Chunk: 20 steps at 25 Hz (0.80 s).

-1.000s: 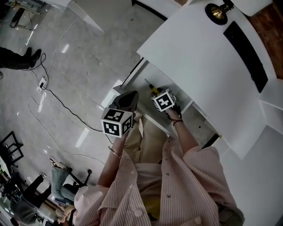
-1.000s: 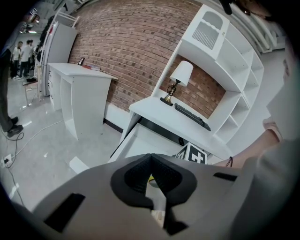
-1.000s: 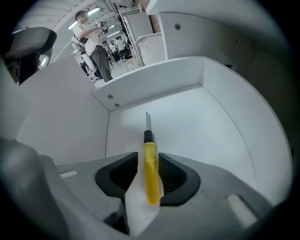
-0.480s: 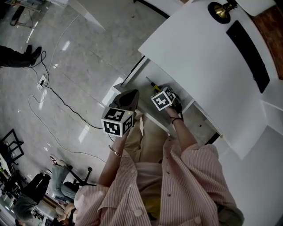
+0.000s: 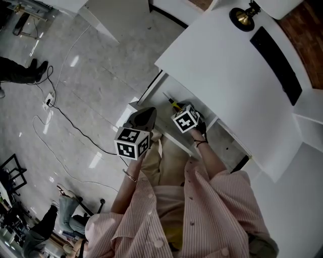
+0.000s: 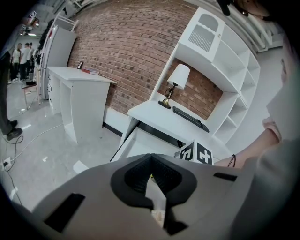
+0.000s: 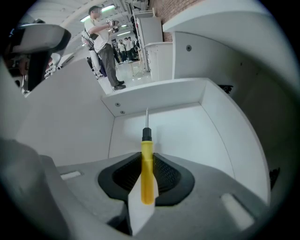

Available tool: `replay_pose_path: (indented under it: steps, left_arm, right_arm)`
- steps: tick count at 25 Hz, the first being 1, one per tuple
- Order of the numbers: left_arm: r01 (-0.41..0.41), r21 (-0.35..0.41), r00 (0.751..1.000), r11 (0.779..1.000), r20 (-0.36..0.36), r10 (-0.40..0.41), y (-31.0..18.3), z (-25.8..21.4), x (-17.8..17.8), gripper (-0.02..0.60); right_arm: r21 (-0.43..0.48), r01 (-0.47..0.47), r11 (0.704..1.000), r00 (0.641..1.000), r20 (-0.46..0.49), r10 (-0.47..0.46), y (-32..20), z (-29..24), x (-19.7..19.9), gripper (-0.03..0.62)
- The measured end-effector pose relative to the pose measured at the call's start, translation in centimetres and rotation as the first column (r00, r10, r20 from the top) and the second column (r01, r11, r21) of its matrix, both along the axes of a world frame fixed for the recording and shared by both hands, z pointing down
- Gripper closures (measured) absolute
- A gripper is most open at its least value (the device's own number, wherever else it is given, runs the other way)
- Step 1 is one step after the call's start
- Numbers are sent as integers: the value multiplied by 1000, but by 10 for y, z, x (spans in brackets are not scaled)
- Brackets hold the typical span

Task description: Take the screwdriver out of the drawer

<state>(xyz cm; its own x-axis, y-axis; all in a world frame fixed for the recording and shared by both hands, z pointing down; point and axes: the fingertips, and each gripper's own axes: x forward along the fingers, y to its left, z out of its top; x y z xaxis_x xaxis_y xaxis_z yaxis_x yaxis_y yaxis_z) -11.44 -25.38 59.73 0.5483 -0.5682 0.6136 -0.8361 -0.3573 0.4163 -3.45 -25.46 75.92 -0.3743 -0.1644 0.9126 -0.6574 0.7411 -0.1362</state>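
A screwdriver with a yellow handle and a thin metal shaft lies in the open white drawer. My right gripper reaches steeply down into the drawer. It is shut on the yellow handle, and the shaft points away towards the drawer's far wall. In the head view the screwdriver pokes out beyond the right gripper under the desk top. My left gripper hovers outside the drawer's front left corner. Its dark jaws are together with nothing between them, as the left gripper view also shows for the left gripper.
The white desk top overhangs the drawer and carries a brass lamp and a black keyboard. A black cable runs over the glossy floor at the left. Several people stand far off.
The right gripper's marker cube has rolled slightly over the screwdriver. The left gripper stays where it was.
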Motion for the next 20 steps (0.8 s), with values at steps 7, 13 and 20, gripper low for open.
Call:
replay_pose_path:
  steps: [7,13,20]
  left_arm:
    - [-3,62,1000,998,-20,5,1,-19,-3,581]
    - [-14,120,999,993,-31,18,1,-39,-8,581]
    - [-21,188,999,982,-46,30,-4,-65,-12,581]
  right_arm:
    - [68,-35,997,994,108,28,-1,-47,-7,514]
    - [146,-98,985,975,213,65,-4,-93,-8,514]
    - [214,-171,962,941,324,95,-5,-143,-13,514]
